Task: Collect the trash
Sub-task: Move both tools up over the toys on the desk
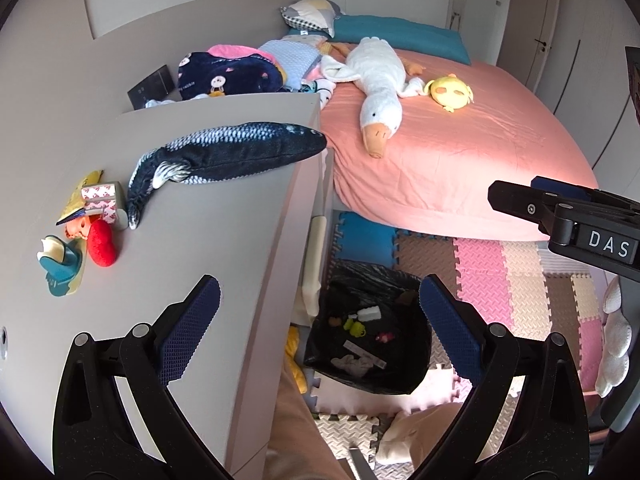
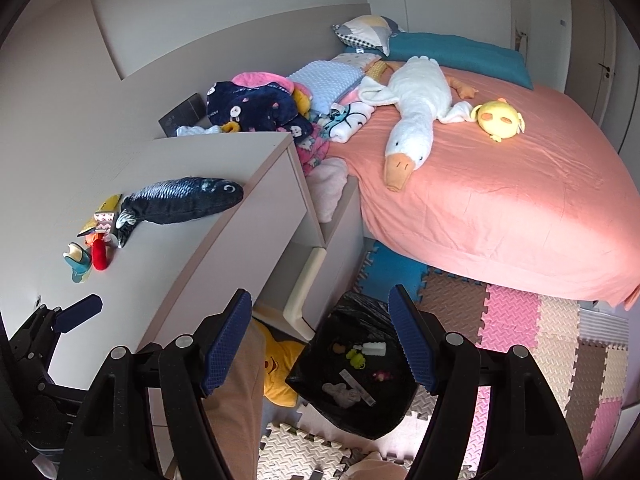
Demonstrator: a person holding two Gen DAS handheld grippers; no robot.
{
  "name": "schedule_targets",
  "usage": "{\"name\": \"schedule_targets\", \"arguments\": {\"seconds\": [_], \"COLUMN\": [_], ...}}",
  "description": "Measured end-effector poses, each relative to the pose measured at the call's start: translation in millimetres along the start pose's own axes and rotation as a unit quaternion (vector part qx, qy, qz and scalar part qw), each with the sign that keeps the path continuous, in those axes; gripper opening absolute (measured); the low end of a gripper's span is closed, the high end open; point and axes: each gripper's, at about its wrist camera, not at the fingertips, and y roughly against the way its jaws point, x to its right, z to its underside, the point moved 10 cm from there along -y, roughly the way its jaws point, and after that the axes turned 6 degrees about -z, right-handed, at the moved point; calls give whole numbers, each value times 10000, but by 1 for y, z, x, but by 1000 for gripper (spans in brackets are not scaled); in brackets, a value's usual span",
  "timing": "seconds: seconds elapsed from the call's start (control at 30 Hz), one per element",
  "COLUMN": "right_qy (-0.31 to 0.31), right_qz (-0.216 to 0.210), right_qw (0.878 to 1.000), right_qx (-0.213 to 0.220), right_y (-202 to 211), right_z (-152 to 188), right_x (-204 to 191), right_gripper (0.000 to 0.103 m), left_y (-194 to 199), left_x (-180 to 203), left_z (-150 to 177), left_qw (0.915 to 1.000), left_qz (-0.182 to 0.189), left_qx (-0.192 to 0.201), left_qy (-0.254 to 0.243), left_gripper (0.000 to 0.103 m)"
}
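Bedroom floor mats (image 2: pixel 516 320) hold the trash bag (image 2: pixel 360 416) below both empty grippers.

The left gripper (image 1: pixel 320 312) points steeply down, its blue-padded jaws spread wide with nothing between them. The right gripper (image 2: pixel 320 332) tilts down much the same, jaws parted, a little narrower, also empty. In the left wrist view the right gripper comes in from the right edge; in the right wrist view the left one sits at the lower left. A trouser leg (image 1: pixel 296 432) shows below.
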Motion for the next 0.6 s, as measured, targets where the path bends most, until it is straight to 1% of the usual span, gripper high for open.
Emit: {"name": "schedule_targets", "arguments": {"seconds": [0.2,0.47,0.6], "right_qy": [50,219,316], "right_qz": [-299,-527,-745], "right_qw": [9995,9982,9966], "right_qx": [-48,-164,-154], "right_y": [-16,-38,-47], "right_z": [-2,-2,-3], "right_x": [-36,-83,-109], "right_gripper": [72,72,72], "left_y": [1,4,5], "left_x": [-42,-99,-127], "left_z": [11,24,30], "left_qw": [9996,9975,9961], "left_qz": [-199,-435,-522], "left_qx": [-38,-65,-67], "left_qy": [220,561,711], "left_gripper": [97,97,97]}}
